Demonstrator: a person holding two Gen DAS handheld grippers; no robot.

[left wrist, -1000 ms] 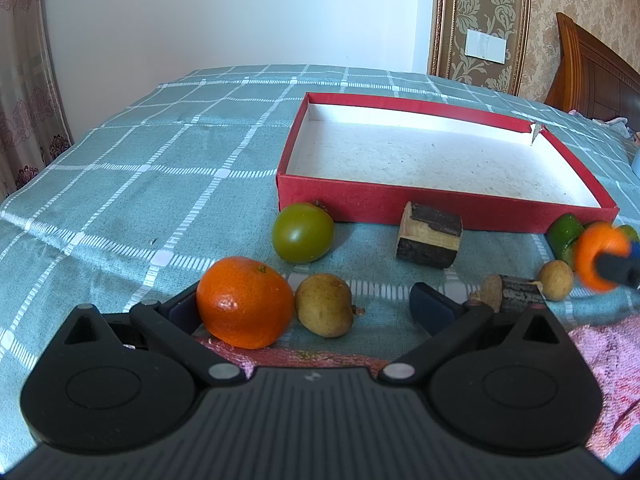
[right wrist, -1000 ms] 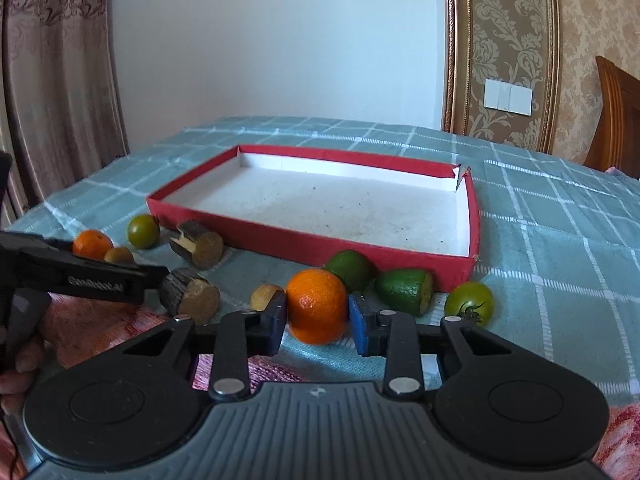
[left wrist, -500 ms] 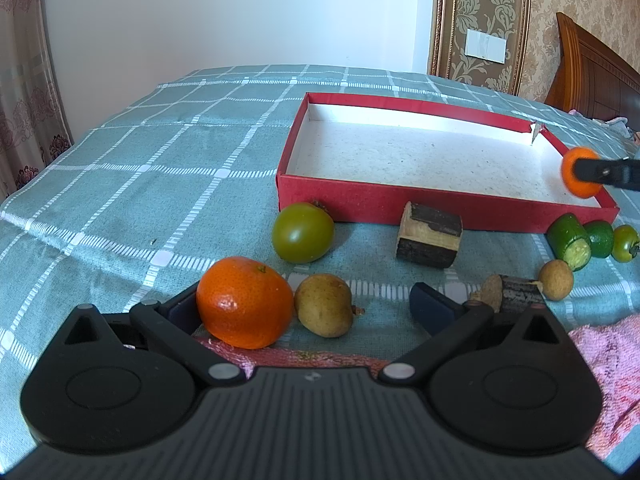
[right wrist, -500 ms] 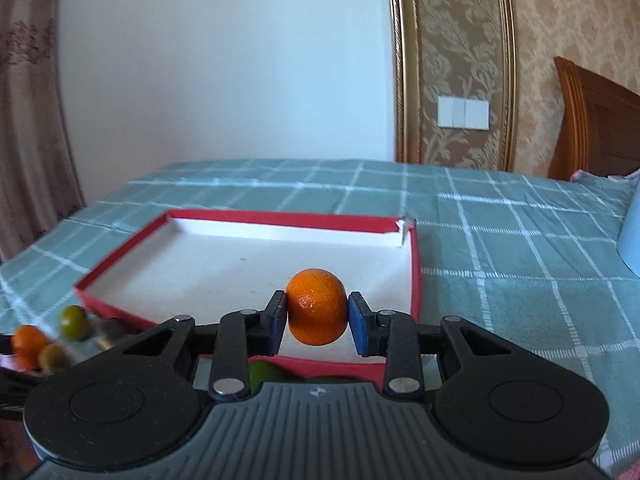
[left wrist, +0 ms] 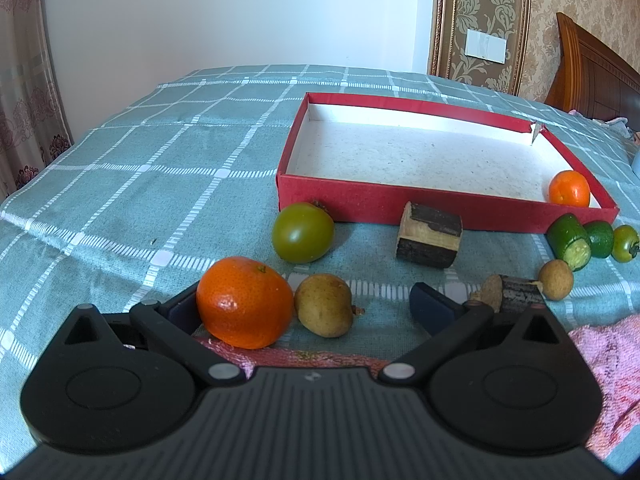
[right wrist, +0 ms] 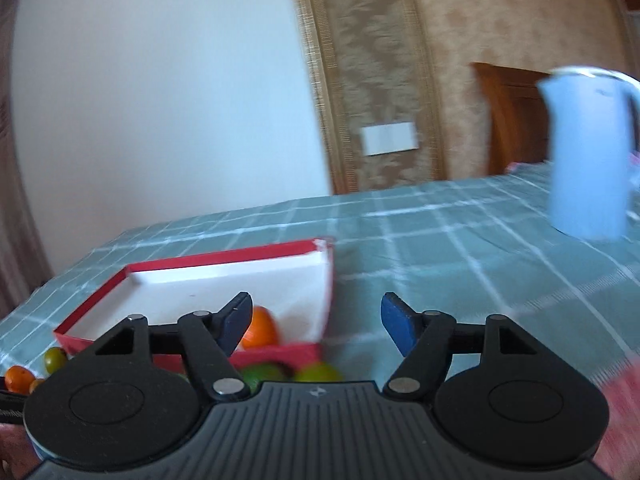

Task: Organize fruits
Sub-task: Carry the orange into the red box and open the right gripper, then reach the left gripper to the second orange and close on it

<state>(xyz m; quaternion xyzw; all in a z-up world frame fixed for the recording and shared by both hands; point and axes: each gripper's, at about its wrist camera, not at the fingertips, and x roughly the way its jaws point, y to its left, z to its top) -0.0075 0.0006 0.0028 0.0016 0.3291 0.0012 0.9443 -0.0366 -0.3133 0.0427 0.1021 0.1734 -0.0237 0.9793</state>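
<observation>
A red box (left wrist: 400, 202) with a white floor lies on the checked cloth. A small orange (left wrist: 569, 188) sits in its near right corner; it also shows in the right wrist view (right wrist: 260, 327). My left gripper (left wrist: 308, 304) is open, low over the cloth, with a larger orange (left wrist: 245, 302) against its left finger and a brown fruit (left wrist: 324, 311) between the fingers. My right gripper (right wrist: 316, 320) is open and empty, raised at the right end of the box (right wrist: 326, 280). A green tomato (left wrist: 303, 231) lies in front of the box.
A wood block (left wrist: 430, 234) and a second one (left wrist: 516, 288) lie on the cloth. Green fruits (left wrist: 580, 238) and a small brown fruit (left wrist: 556, 274) lie at the right. A pink towel (left wrist: 608, 356) is near right. A white jug (right wrist: 588, 152) stands far right.
My right gripper carried the small orange from the cloth over the box, opened and let it go in the near right corner, then drew back to the right. My left gripper has not moved.
</observation>
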